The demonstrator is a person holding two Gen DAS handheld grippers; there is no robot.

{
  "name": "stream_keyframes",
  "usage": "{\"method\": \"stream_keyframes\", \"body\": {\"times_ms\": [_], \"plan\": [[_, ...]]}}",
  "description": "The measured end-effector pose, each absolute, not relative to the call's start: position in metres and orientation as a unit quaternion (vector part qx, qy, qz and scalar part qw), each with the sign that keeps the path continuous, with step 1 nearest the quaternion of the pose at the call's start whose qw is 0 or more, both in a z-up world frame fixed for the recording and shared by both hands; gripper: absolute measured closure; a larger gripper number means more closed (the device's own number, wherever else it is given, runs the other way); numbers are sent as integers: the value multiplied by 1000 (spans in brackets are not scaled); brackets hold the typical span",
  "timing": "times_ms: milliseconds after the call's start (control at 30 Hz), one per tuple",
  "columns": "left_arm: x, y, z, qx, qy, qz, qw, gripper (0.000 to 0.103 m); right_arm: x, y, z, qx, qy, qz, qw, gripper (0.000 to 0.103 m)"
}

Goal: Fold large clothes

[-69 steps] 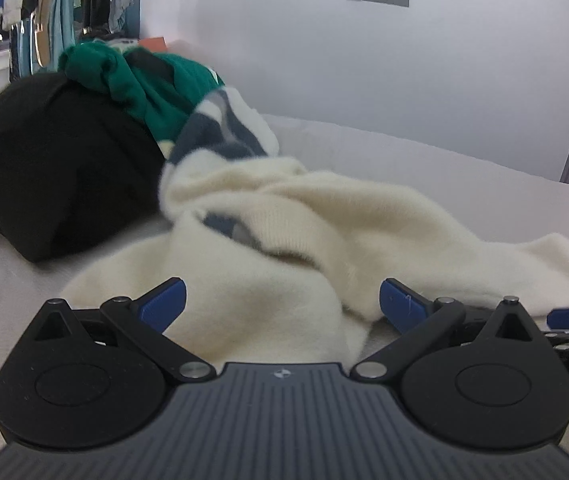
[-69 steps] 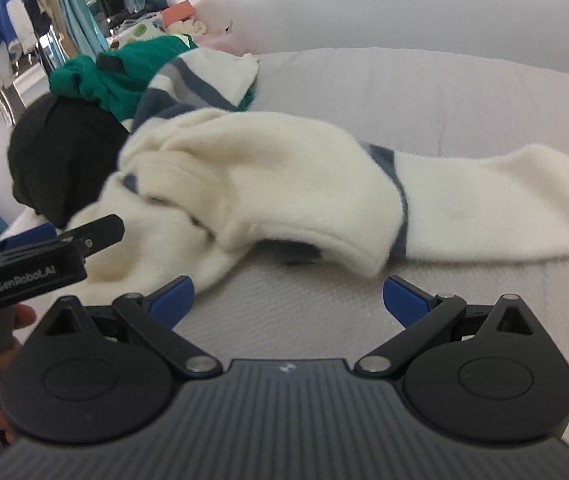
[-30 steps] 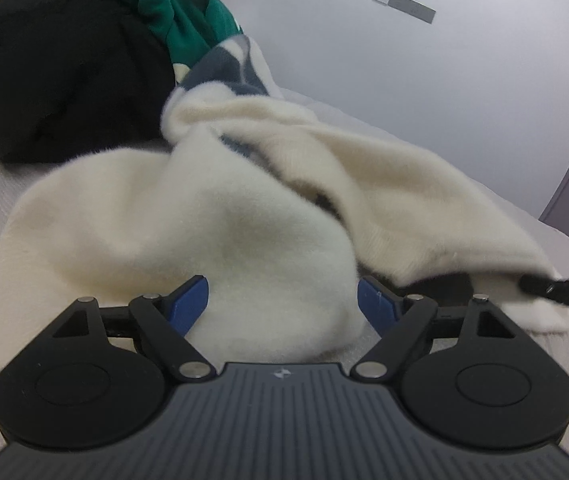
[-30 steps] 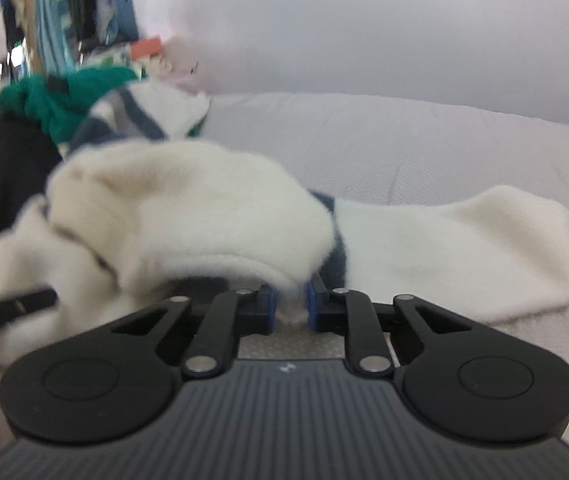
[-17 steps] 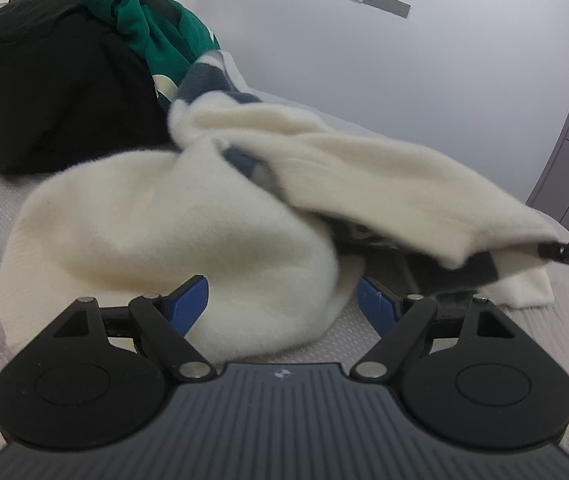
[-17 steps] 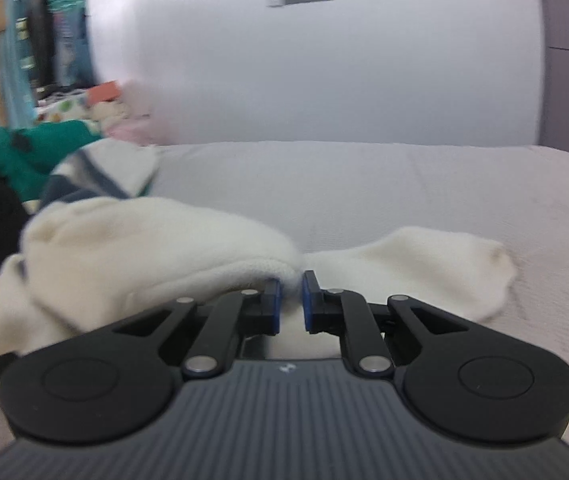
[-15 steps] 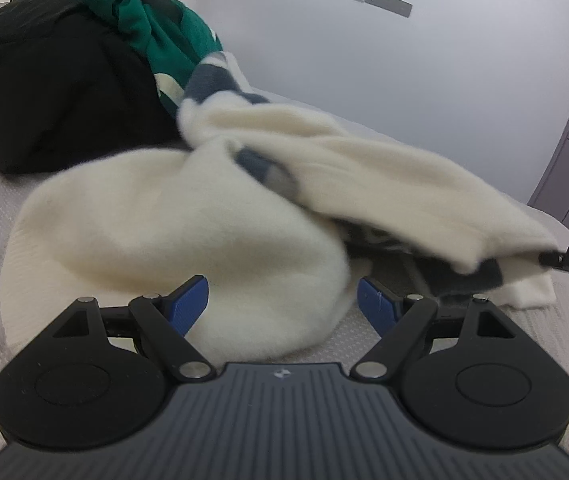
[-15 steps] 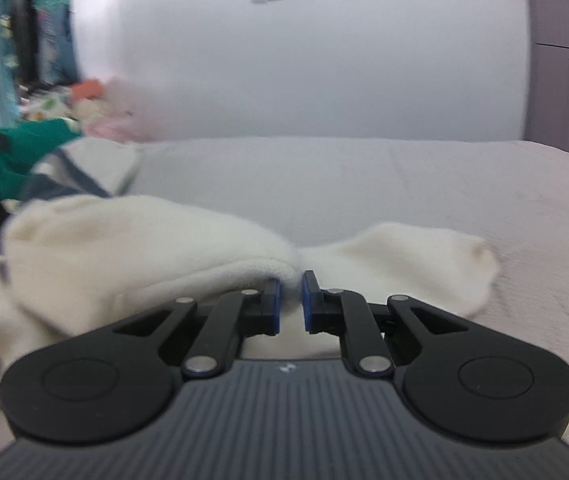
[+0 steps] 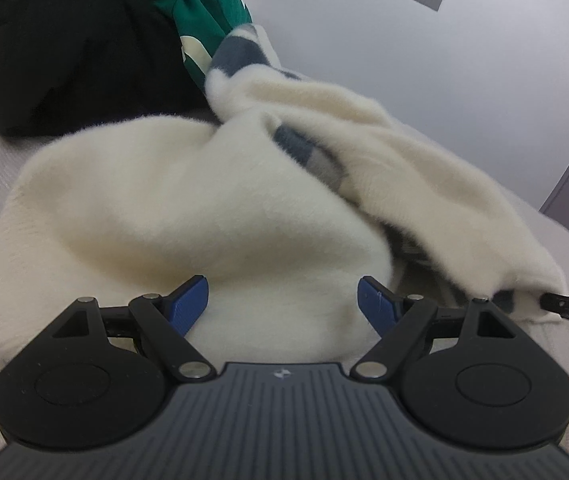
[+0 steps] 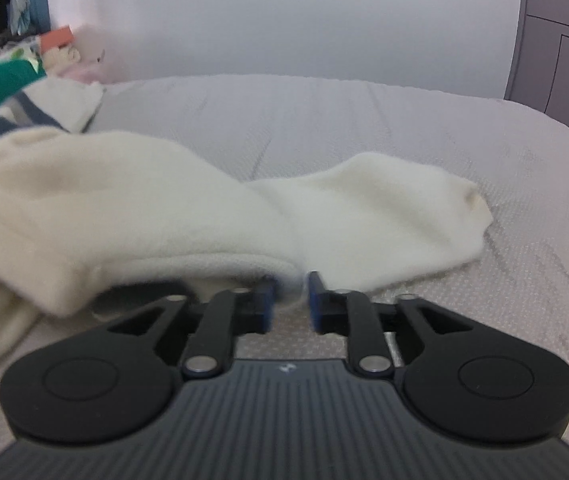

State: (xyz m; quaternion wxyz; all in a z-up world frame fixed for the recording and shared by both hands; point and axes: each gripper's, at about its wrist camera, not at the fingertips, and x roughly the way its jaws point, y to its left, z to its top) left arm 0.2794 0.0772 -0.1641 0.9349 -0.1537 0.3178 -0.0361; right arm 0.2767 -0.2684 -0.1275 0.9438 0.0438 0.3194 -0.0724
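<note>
Currently the cream sweater (image 9: 188, 208) lies bunched across the centre of the grey bed (image 10: 364, 120), one sleeve (image 10: 384, 208) extended toward centre right in the right wrist view. Left gripper (image 9: 283, 302): jaws spread wide, low centre of frame, fabric between the blue pads without contact. Right gripper (image 10: 288, 300): jaws narrow, pinching a folded edge of the sweater. A black garment (image 9: 64, 48) and a green garment (image 9: 200, 12) sit at upper left, touching the sweater.
</note>
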Motion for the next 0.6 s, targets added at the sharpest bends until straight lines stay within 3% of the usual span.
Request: {"method": "stream_keyframes", "body": {"times_ms": [33, 67, 333, 600], "plan": [[276, 77, -162, -158, 316, -39, 935, 18, 271, -267, -123, 47, 313, -66, 946, 28], [274, 76, -159, -161, 313, -42, 935, 18, 264, -264, -118, 48, 303, -55, 950, 25], [263, 78, -146, -174, 295, -54, 938, 18, 221, -211, -98, -39, 232, 60, 970, 28], [272, 78, -148, -160, 296, -55, 940, 18, 248, -145, -136, -194, 221, 135, 946, 28]]}}
